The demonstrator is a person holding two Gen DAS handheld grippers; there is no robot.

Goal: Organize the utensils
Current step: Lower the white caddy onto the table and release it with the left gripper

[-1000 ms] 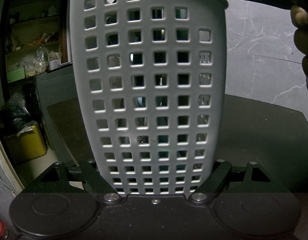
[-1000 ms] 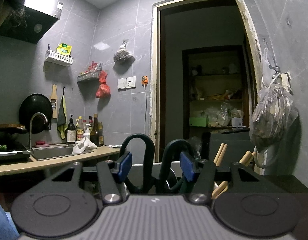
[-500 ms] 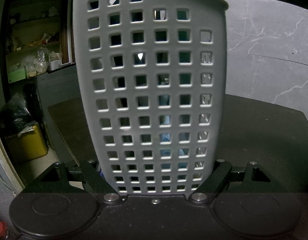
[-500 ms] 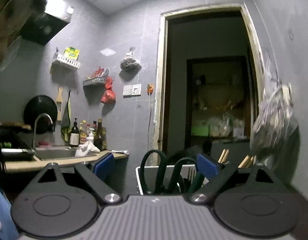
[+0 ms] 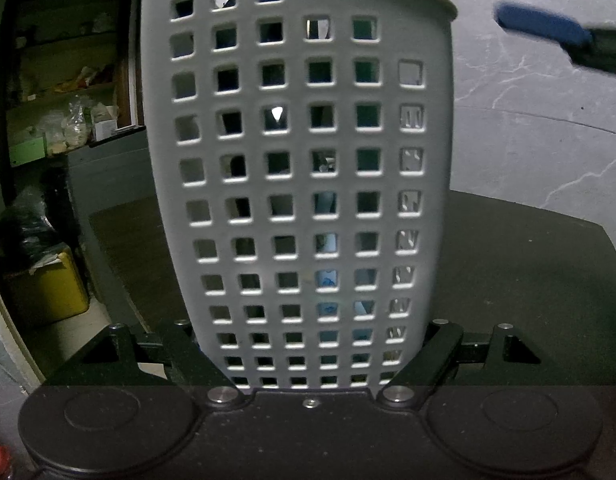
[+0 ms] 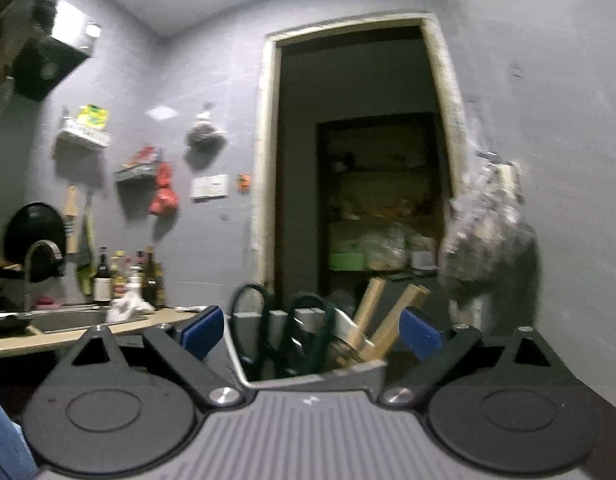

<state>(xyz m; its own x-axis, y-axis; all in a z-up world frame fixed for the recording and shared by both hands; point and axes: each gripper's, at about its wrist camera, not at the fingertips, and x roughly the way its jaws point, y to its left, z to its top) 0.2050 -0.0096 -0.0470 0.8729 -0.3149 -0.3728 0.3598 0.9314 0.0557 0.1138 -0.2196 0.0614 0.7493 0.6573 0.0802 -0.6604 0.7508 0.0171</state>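
A white perforated utensil holder (image 5: 299,160) stands upright on the dark table (image 5: 508,280) and fills the left wrist view. My left gripper (image 5: 308,344) is shut on its lower sides, jaws tightening slightly. In the right wrist view the holder's rim (image 6: 316,378) lies just ahead. Dark-green-handled scissors (image 6: 251,320) and wooden handles (image 6: 372,308) stick up out of it. My right gripper (image 6: 310,332) is opening, its blue pads (image 6: 199,332) wide on either side of the holder and touching nothing. One blue pad (image 5: 540,28) shows at the upper right of the left wrist view.
A doorway (image 6: 360,160) with cluttered shelves lies behind the holder. A bag (image 6: 488,240) hangs on the right wall. The sink (image 6: 67,320) and several bottles (image 6: 123,280) are on a counter at left. A yellow box (image 5: 47,284) sits on the floor.
My right gripper let go of the scissor handles and spread wide. The scissors now stand loose in the holder. The left gripper and the holder have not moved.
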